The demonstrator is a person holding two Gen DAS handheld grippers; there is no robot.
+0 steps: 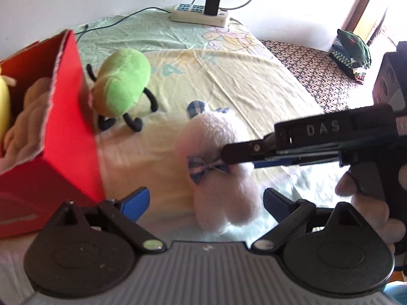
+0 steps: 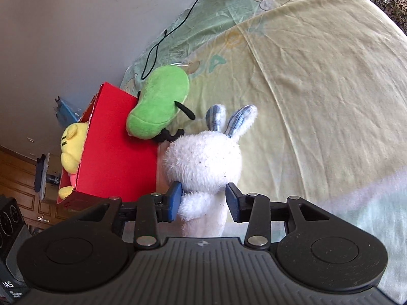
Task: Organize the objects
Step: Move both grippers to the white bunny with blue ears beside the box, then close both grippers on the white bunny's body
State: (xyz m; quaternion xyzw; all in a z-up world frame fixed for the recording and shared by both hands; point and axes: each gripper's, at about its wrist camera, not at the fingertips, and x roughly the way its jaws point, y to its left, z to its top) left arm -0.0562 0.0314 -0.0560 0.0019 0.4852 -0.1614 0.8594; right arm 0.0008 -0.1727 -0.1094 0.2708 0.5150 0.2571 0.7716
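On the bed (image 2: 318,81) with its pale yellow sheet, we see a red box (image 2: 119,152) holding a yellow plush (image 2: 72,147), with a green plush (image 2: 157,106) leaning against its side. Our right hand-held gripper (image 2: 203,200) has its jaws around the white rabbit (image 2: 203,162) just beside the box, one blue pad touching it, the other slightly apart. Our left hand-held gripper (image 1: 206,203) hangs open and empty near the rabbit.

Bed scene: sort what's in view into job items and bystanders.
Job items: white rabbit plush between the right gripper's pads; green plush leaning on the red box; yellow plush inside the box; left gripper, open.

Bystanders: power strip, black cable, folded clothes.
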